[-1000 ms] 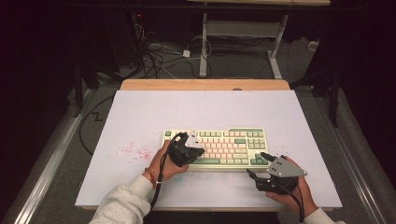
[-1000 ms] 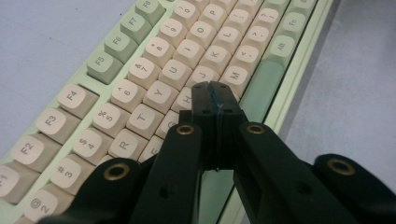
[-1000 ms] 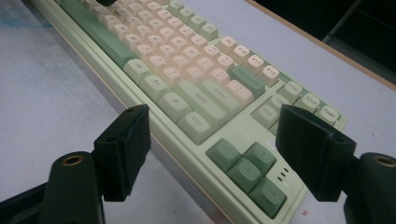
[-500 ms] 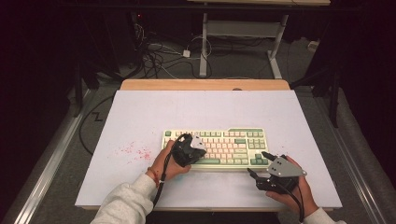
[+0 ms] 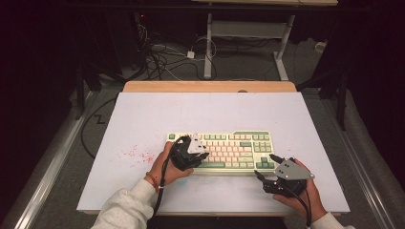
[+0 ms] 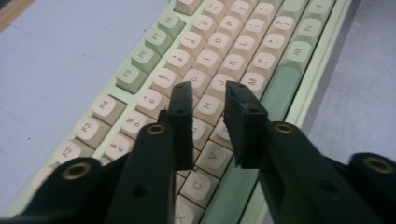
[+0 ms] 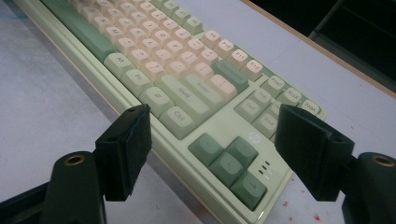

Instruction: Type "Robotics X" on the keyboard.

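A pale green keyboard [image 5: 234, 148] with cream keys lies on the table, right of centre. My left gripper [image 5: 204, 155] hovers over its left half, above the letter keys [image 6: 224, 56]. Its jaws have just been opening and now stand a narrow gap apart with nothing between them [image 6: 208, 88]. My right gripper [image 5: 265, 165] rests at the keyboard's front right corner. It is open wide, and the green arrow keys [image 7: 229, 163] show beyond the gap between its jaws [image 7: 215, 114].
The pale table board [image 5: 143, 119] has red specks [image 5: 136, 153] left of the keyboard and a wooden strip [image 5: 210, 86] along its far edge. Beyond it, cables [image 5: 162, 57] and desk legs [image 5: 207, 43] stand on the dark floor.
Hardly anything: the left gripper has shifted a touch over the keys, and the right gripper has kept still.
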A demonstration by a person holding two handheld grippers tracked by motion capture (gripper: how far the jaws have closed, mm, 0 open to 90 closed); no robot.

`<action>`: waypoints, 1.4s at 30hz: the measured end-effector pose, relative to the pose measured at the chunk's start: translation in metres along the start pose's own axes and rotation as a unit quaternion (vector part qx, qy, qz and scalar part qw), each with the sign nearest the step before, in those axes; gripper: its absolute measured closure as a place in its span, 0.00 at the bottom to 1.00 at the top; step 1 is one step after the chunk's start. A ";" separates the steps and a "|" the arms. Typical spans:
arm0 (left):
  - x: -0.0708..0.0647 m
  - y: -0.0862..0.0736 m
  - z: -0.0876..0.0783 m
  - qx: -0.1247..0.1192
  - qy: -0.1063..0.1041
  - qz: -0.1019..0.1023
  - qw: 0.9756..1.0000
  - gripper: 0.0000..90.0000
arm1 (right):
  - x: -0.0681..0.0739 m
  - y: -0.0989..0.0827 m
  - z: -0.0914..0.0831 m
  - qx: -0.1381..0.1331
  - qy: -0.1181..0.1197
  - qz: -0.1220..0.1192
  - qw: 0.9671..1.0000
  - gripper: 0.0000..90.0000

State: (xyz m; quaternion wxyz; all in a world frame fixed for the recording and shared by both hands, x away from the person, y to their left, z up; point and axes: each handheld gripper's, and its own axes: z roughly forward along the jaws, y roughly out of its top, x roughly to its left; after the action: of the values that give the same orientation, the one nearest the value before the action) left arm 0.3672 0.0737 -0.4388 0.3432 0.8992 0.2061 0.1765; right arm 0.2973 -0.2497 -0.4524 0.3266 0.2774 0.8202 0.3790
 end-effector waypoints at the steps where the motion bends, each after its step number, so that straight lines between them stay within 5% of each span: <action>1: 0.002 -0.002 -0.003 -0.006 0.009 -0.003 1.000 0.70 | 0.000 0.000 0.000 0.001 -0.001 -0.001 1.000 0.31; 13: 0.003 -0.008 -0.018 -0.034 0.048 -0.003 0.998 0.25 | -0.001 -0.001 0.001 0.002 0.002 0.003 1.000 0.31; 20: 0.003 -0.016 -0.029 -0.054 0.062 0.007 0.997 0.22 | -0.002 -0.001 0.001 0.004 0.004 0.006 1.000 0.31; 29: 0.006 -0.037 -0.040 -0.046 0.089 0.012 0.995 0.21 | -0.003 -0.001 0.002 0.006 0.007 0.010 1.000 0.31; 42: 0.002 -0.073 -0.058 -0.041 0.107 -0.012 0.993 0.20 | -0.003 0.004 0.008 0.006 0.012 0.019 1.000 0.33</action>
State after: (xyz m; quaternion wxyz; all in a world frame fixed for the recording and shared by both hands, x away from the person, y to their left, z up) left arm 0.3239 0.1558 -0.4485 0.3576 0.8580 0.2453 0.2752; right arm 0.3056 -0.2466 -0.4523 0.3079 0.2903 0.8207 0.3839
